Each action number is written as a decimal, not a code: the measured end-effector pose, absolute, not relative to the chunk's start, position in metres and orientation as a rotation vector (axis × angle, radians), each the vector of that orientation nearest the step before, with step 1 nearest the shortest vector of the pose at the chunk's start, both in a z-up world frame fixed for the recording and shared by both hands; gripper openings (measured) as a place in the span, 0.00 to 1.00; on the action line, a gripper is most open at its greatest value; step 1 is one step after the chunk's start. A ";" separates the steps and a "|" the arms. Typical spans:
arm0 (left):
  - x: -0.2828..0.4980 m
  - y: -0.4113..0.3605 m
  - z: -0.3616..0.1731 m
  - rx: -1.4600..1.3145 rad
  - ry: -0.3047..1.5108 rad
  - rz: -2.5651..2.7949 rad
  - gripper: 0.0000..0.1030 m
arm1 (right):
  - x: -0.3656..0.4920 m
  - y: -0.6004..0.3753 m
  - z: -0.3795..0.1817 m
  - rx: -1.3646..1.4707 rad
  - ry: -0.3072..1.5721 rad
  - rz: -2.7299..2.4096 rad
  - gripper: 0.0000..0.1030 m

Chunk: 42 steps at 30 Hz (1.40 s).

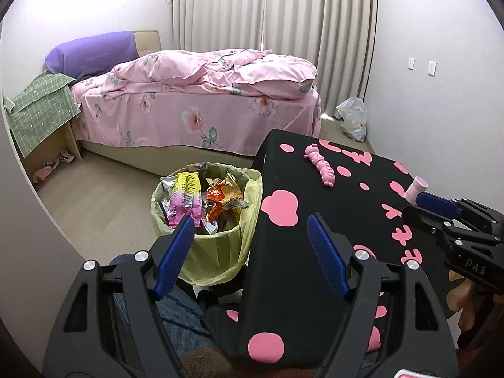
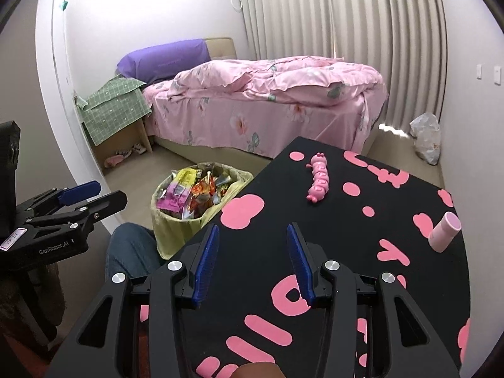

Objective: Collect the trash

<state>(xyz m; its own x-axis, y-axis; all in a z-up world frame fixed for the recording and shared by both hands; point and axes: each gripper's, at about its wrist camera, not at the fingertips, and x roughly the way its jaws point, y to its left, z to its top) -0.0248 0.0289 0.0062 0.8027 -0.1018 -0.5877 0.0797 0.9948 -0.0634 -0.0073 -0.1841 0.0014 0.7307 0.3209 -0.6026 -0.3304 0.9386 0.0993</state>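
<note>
A trash bin point(image 1: 217, 245) lined with a yellow bag stands on the floor left of the black table point(image 1: 299, 252); it also shows in the right wrist view point(image 2: 176, 233). It is heaped with snack wrappers point(image 1: 201, 198), among them a pink and yellow one point(image 2: 178, 189). My left gripper point(image 1: 250, 223) is open and empty, held above the bin's near rim and the table's left edge. My right gripper point(image 2: 252, 233) is open and empty over the table. Each gripper shows from the side in the other's view.
A pink caterpillar toy point(image 2: 318, 179) and a small pink bottle point(image 2: 444, 231) lie on the black table with pink shapes point(image 2: 362, 252). A bed with pink bedding point(image 1: 195, 110) stands behind. A white plastic bag point(image 1: 352, 118) sits by the curtain. A green-covered nightstand point(image 1: 41, 116) is at left.
</note>
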 end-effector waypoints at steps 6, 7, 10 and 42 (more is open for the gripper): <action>-0.025 0.031 0.006 -0.044 0.631 -0.101 0.68 | -0.007 -0.184 0.001 -0.014 0.666 0.359 0.42; -0.026 0.031 0.006 -0.042 0.630 -0.102 0.68 | -0.007 -0.183 0.001 -0.012 0.666 0.363 0.42; -0.026 0.030 0.006 -0.039 0.631 -0.107 0.68 | -0.008 -0.182 0.001 -0.018 0.662 0.357 0.42; -0.026 0.026 0.002 -0.035 0.639 -0.118 0.68 | -0.008 -0.182 0.002 -0.011 0.660 0.365 0.42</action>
